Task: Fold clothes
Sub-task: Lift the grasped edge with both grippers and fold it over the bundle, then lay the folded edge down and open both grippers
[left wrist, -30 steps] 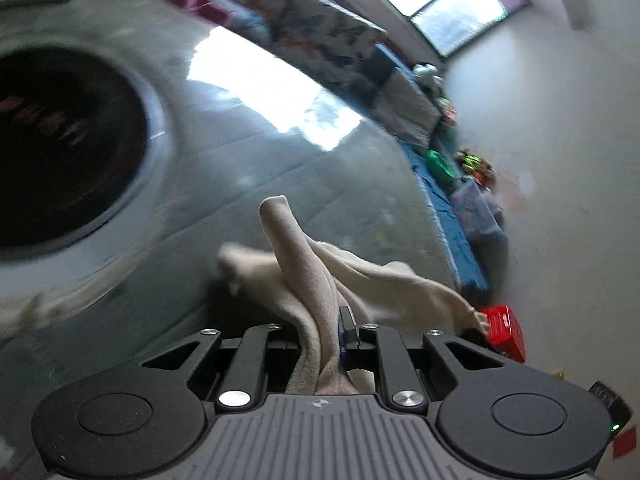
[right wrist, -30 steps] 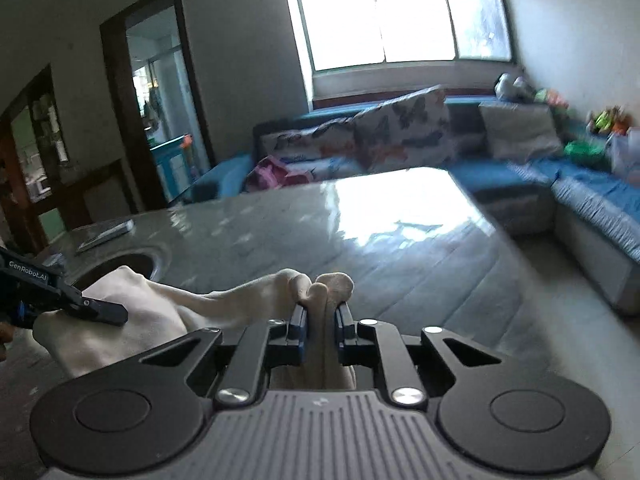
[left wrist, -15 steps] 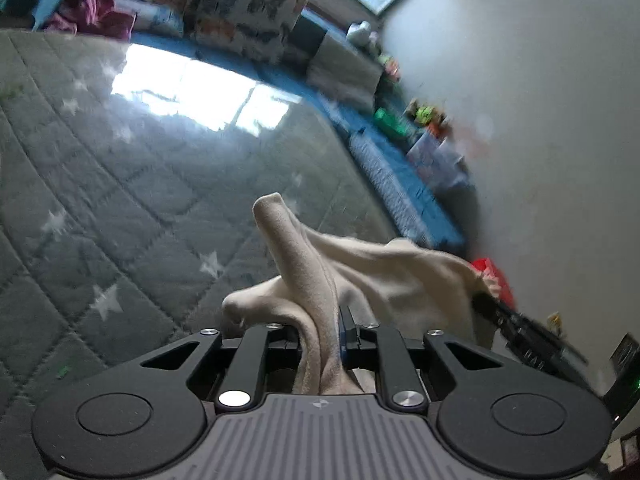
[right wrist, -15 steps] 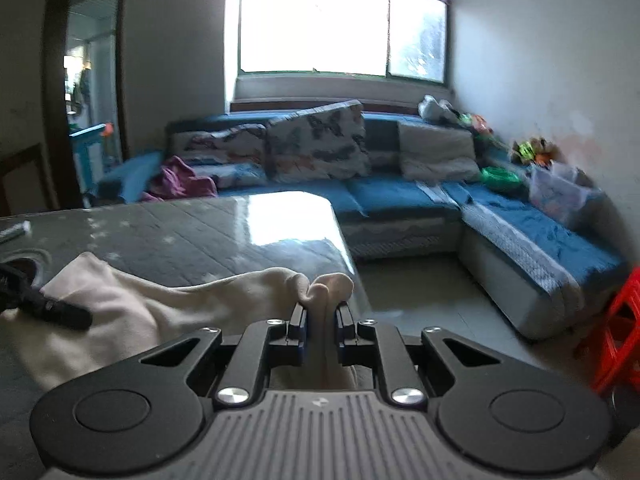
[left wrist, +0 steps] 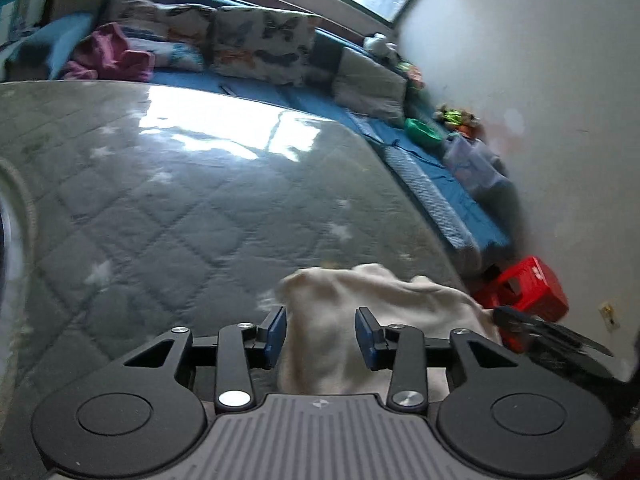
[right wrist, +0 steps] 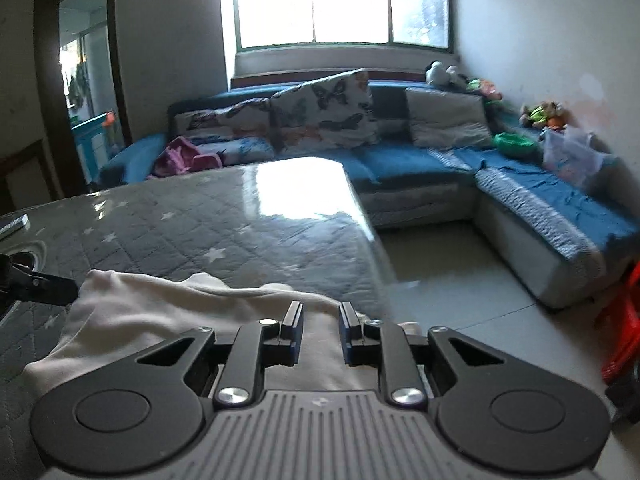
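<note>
A cream garment (left wrist: pixel 384 304) lies flat near the right front corner of the grey quilted table (left wrist: pixel 180 208). My left gripper (left wrist: pixel 322 330) is open, its blue pads on either side of the cloth's left end. In the right wrist view the same cream garment (right wrist: pixel 168 312) spreads to the left, and my right gripper (right wrist: pixel 319 332) is open over its right end. The right gripper's tip (left wrist: pixel 520 320) shows at the garment's far end in the left wrist view; the left gripper's tip (right wrist: pixel 40 286) shows at the left in the right wrist view.
A blue corner sofa (right wrist: pixel 500 184) with patterned cushions stands beyond the table. A red stool (left wrist: pixel 528 296) sits on the floor past the table's right edge. A round opening (right wrist: pixel 24 258) is set in the table at the left. A pink cloth (right wrist: pixel 180 158) lies on the sofa.
Both grippers have opened and let go of the garment. It was bunched up between the shut jaws; it now lies flat on the table.
</note>
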`<state>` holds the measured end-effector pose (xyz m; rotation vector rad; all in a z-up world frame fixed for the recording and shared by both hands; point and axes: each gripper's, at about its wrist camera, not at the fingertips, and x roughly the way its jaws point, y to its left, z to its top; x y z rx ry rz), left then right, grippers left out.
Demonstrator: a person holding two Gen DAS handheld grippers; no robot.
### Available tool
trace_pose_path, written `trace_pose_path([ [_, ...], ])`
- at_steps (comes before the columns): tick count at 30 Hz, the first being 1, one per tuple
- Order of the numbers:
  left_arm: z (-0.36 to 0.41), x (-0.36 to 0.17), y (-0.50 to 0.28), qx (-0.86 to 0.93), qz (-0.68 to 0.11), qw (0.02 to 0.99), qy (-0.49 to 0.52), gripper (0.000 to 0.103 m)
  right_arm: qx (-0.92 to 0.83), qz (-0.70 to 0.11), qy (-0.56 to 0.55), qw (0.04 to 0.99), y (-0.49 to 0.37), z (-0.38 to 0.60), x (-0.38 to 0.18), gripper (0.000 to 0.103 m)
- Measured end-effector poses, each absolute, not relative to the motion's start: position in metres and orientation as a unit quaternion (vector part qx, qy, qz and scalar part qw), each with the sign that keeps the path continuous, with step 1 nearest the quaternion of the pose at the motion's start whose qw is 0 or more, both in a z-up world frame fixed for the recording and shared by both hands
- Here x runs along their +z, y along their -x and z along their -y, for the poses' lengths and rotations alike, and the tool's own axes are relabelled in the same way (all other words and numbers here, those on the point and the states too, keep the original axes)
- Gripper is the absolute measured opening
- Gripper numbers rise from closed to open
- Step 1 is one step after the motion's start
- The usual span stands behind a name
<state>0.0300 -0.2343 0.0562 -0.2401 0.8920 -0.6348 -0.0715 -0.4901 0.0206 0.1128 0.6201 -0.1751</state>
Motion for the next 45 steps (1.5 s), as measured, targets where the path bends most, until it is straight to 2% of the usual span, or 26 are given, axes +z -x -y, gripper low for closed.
trace_pose_path([
  [13, 0.268, 0.041, -0.056, -0.31, -0.431, 0.843, 0.091, 0.037, -0.081, -0.335, -0.072, 0.936, 0.03, 0.494, -0.01, 0.024],
  [14, 0.267, 0.042, -0.054, -0.31, -0.43, 0.843, 0.091, 0.037, -0.078, -0.332, -0.072, 0.937, 0.034, 0.492, -0.009, 0.025],
  [17, 0.264, 0.048, -0.045, -0.307, -0.418, 0.851, 0.082, 0.038, -0.071, -0.325, -0.072, 0.94, 0.049, 0.485, -0.004, 0.039],
  [19, 0.263, 0.052, -0.036, -0.305, -0.412, 0.855, 0.077, 0.038, -0.065, -0.321, -0.071, 0.942, 0.058, 0.481, -0.001, 0.04],
  [21, 0.262, 0.054, -0.025, -0.308, -0.407, 0.857, 0.074, 0.038, -0.06, -0.316, -0.071, 0.944, 0.068, 0.476, 0.002, 0.051],
  [25, 0.266, 0.056, -0.002, -0.324, -0.397, 0.857, 0.055, 0.039, -0.052, -0.312, -0.07, 0.946, 0.091, 0.468, 0.003, 0.053],
  [28, 0.267, 0.051, 0.009, -0.325, -0.4, 0.856, 0.042, 0.04, -0.053, -0.312, -0.066, 0.946, 0.11, 0.462, 0.0, 0.059],
  [34, 0.26, 0.039, 0.018, -0.314, -0.414, 0.853, 0.042, 0.039, -0.056, -0.31, -0.06, 0.947, 0.139, 0.455, -0.007, 0.06],
  [36, 0.258, 0.042, 0.022, -0.314, -0.412, 0.855, 0.043, 0.04, -0.059, -0.302, -0.053, 0.95, 0.143, 0.45, -0.003, 0.063],
  [40, 0.256, 0.046, 0.026, -0.307, -0.408, 0.859, 0.039, 0.045, -0.053, -0.285, -0.055, 0.955, 0.146, 0.442, 0.002, 0.069],
  [42, 0.254, 0.046, 0.03, -0.306, -0.409, 0.859, 0.039, 0.051, -0.05, -0.289, -0.052, 0.955, 0.144, 0.435, -0.001, 0.076],
  [44, 0.251, 0.047, 0.035, -0.298, -0.407, 0.863, 0.032, 0.066, -0.054, -0.296, -0.039, 0.953, 0.144, 0.429, -0.006, 0.079],
  [45, 0.25, 0.047, 0.038, -0.292, -0.407, 0.865, 0.027, 0.069, -0.057, -0.297, -0.032, 0.953, 0.145, 0.426, -0.007, 0.082],
])
